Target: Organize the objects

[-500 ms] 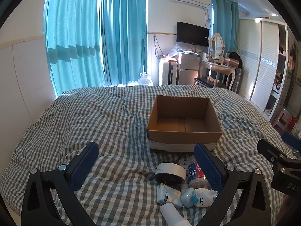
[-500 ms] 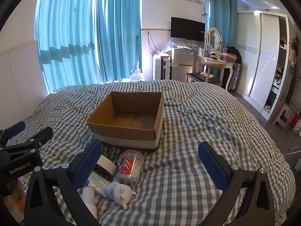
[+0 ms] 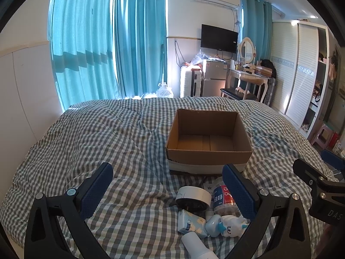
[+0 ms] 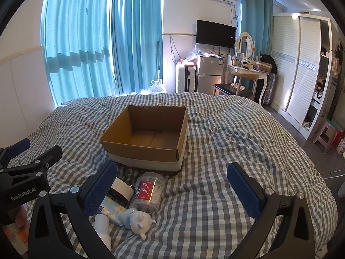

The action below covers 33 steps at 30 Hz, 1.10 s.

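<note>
An empty open cardboard box (image 3: pixel 208 139) (image 4: pixel 148 133) sits on the checked bed cover. In front of it lies a small heap: a roll of white tape (image 3: pixel 193 198) (image 4: pixel 121 191), a clear jar of floss picks with a red label (image 3: pixel 222 198) (image 4: pixel 149 192), a pale blue packet (image 3: pixel 190 223) (image 4: pixel 110 210), a white and blue toy figure (image 3: pixel 228 226) (image 4: pixel 137 220) and a white bottle (image 3: pixel 194 245) (image 4: pixel 102 227). My left gripper (image 3: pixel 167 182) is open above the heap's left side. My right gripper (image 4: pixel 172 180) is open, the heap by its left finger. Both are empty.
The bed cover (image 4: pixel 226 146) is wrinkled and spreads wide around the box. Beyond the bed stand blue curtains (image 3: pixel 107 49), a suitcase (image 3: pixel 190 84), a small fridge (image 3: pixel 213 77), a dressing table (image 3: pixel 248 77) and a wardrobe (image 3: pixel 301 71). A stool (image 4: pixel 326 135) stands at the right.
Both grippers have barely shifted. The objects and the box lie as before.
</note>
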Motion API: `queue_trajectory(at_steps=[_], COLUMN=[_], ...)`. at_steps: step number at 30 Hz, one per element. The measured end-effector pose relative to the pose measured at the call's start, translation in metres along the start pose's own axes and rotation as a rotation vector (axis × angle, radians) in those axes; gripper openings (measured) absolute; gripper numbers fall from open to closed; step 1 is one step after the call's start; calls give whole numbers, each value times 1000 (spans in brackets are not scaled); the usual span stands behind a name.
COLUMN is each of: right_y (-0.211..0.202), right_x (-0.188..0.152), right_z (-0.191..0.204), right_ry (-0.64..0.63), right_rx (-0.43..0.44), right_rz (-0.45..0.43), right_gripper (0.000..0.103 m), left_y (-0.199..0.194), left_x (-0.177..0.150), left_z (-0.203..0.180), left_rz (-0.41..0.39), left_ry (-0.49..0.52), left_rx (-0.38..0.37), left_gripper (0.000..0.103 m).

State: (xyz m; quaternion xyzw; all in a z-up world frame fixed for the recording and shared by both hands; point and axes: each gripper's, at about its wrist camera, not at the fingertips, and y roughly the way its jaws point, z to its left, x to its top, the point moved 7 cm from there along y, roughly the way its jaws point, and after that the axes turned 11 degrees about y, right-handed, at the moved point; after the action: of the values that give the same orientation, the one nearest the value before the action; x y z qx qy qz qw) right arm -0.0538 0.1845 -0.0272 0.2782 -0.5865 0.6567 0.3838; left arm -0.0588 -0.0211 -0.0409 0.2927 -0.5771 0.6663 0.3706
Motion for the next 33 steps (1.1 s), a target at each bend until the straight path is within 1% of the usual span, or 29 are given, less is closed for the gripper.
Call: queue_trajectory(at_steps=[33], right_y=[-4], right_x=[1], right_z=[1], right_ry=[5], right_rx=[3], right_rz=[-3], right_gripper=[103], left_y=[-2], left_x=[0], left_z=[-1], left_rz=[-1], left_ry=[3], left_rx=[-4], left_gripper=[103])
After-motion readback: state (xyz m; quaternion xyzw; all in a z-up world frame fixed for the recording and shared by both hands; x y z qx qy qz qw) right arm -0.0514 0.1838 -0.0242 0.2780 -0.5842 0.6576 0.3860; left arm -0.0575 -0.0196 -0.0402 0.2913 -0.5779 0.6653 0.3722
